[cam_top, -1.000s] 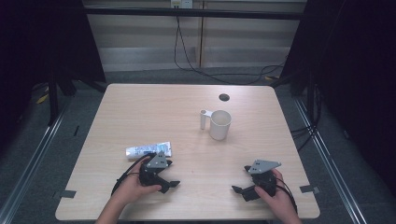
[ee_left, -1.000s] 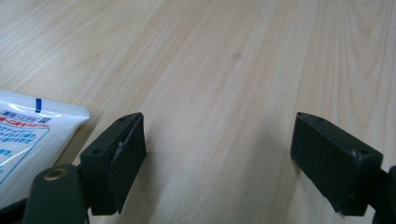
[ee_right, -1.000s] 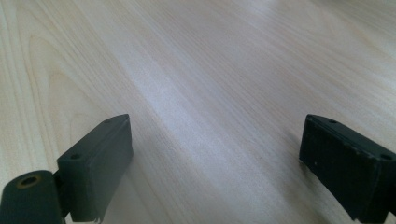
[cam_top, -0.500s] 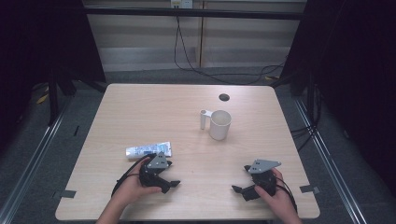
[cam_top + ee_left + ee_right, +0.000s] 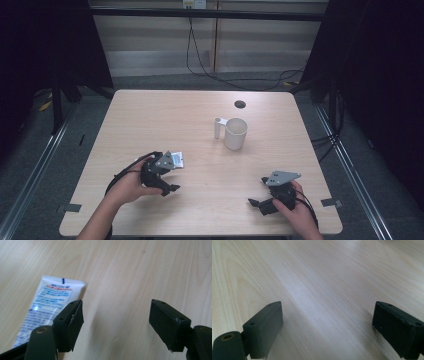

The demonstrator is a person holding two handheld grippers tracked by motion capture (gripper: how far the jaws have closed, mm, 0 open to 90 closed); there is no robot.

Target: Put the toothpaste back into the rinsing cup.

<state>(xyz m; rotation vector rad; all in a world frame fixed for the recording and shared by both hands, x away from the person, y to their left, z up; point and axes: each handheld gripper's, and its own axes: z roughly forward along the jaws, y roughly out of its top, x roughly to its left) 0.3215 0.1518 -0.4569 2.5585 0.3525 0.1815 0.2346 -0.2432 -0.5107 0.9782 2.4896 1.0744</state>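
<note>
— On the near left of the wooden table, what do you have?

— My left gripper hangs over the white tube with blue print. Its jaws have just been closing, yet they stand apart with bare wood between them. The tube lies flat, off to the side of one jaw, its crimped end pointing away from me in the left gripper view.

— Do the pads touch it?

— No. From above, the gripper covers most of the tube; the end peeks out on the far side.

— And your other hand?

— My right gripper rests near the front right edge, jaws wide, with plain tabletop between them.

— Anything else around?

— A cream mug stands upright near the middle, well away from both grippers, with a small white upright piece just beside it. A dark round hole sits farther back.
</note>
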